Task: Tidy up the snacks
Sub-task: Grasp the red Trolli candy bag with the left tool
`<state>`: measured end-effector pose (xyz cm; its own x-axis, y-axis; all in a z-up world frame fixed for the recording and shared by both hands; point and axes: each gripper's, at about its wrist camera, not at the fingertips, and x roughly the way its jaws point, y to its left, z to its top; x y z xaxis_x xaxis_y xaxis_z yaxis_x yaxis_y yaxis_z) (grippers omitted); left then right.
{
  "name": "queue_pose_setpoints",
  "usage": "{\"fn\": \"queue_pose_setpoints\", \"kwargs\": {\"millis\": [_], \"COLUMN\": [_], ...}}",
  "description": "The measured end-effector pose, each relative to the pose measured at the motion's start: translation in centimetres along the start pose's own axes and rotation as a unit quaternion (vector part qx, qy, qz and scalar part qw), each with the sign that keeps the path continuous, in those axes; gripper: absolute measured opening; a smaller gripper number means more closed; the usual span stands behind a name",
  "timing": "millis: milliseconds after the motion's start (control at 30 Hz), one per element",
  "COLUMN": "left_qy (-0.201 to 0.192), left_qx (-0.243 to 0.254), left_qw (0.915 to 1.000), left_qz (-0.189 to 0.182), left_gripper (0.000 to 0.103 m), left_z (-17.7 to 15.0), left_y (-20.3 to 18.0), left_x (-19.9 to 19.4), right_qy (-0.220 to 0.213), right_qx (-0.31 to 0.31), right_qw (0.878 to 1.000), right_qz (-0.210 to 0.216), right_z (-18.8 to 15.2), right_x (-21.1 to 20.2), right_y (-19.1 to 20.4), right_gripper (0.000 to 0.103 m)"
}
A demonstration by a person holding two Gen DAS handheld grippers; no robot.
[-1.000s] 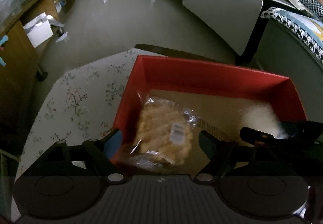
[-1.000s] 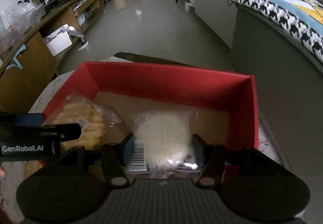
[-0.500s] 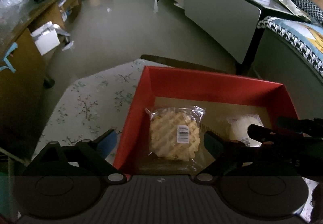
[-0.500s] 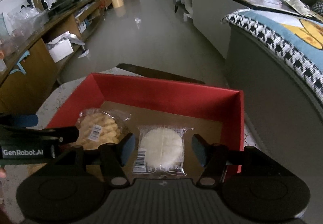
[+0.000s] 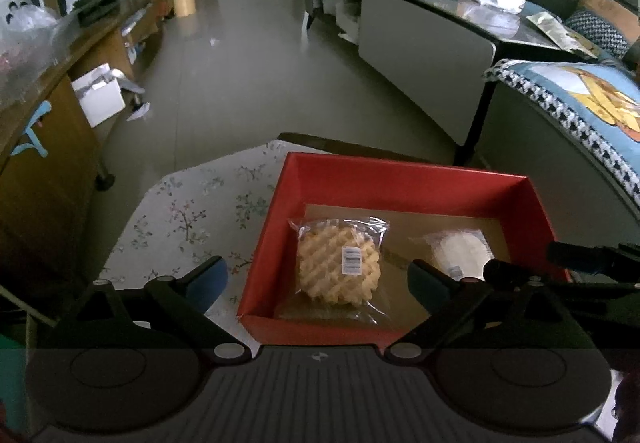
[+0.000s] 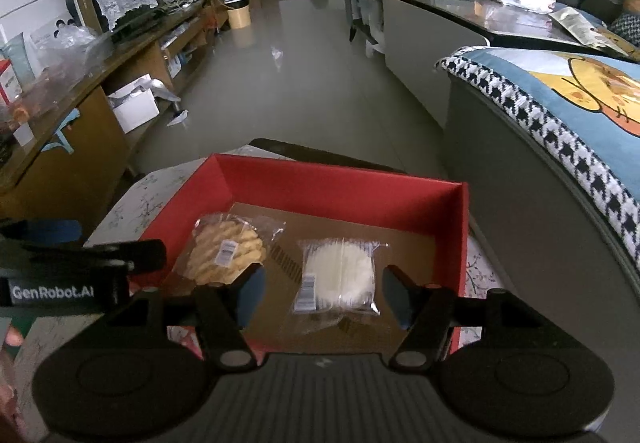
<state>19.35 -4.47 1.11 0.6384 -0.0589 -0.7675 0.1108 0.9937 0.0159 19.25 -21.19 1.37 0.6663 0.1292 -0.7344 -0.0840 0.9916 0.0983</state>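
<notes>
A red box (image 5: 400, 173) (image 6: 336, 183) sits on a floral-clothed table (image 5: 184, 215). Inside lie a wrapped yellow lattice snack (image 5: 340, 267) (image 6: 226, 253) on the left and a wrapped white round snack (image 6: 340, 277) (image 5: 460, 251) on the right. My left gripper (image 5: 316, 279) is open and empty, raised above the box's near left part. My right gripper (image 6: 322, 293) is open and empty, raised above the white snack. The left gripper also shows at the left edge of the right wrist view (image 6: 80, 255).
A sofa with a blue houndstooth-edged blanket (image 6: 560, 95) stands right of the table. A long cabinet (image 5: 424, 47) with bags and boxes lies beyond. A wooden sideboard (image 6: 80, 99) runs along the left. Bare tiled floor (image 5: 248, 63) stretches ahead.
Both grippers have let go of their snacks, which now lie in the box, and both have risen and pulled back. The right gripper's jaws opened wider.
</notes>
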Motion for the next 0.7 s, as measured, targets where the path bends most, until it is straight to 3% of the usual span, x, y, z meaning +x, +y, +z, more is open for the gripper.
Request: {"fn": "queue_pose_setpoints", "kwargs": {"millis": [400,700], "left_qy": [-0.002,0.028], "left_qx": [-0.004,0.001], "left_qw": [1.0,0.9996], "left_qz": [-0.005,-0.009], "left_gripper": [0.1,0.101], "left_z": [-1.5,-4.3], "left_y": [0.9,2.4], "left_x": [-1.9,-2.5], "right_qy": [0.004,0.03], "right_qx": [-0.01,-0.011], "right_qw": [1.0,0.999], "right_qz": [-0.004,-0.008], "right_z": [-1.8,-4.8], "right_x": [-2.5,-3.7], "right_y": [0.2,-0.6], "right_gripper": [0.074,0.074]}}
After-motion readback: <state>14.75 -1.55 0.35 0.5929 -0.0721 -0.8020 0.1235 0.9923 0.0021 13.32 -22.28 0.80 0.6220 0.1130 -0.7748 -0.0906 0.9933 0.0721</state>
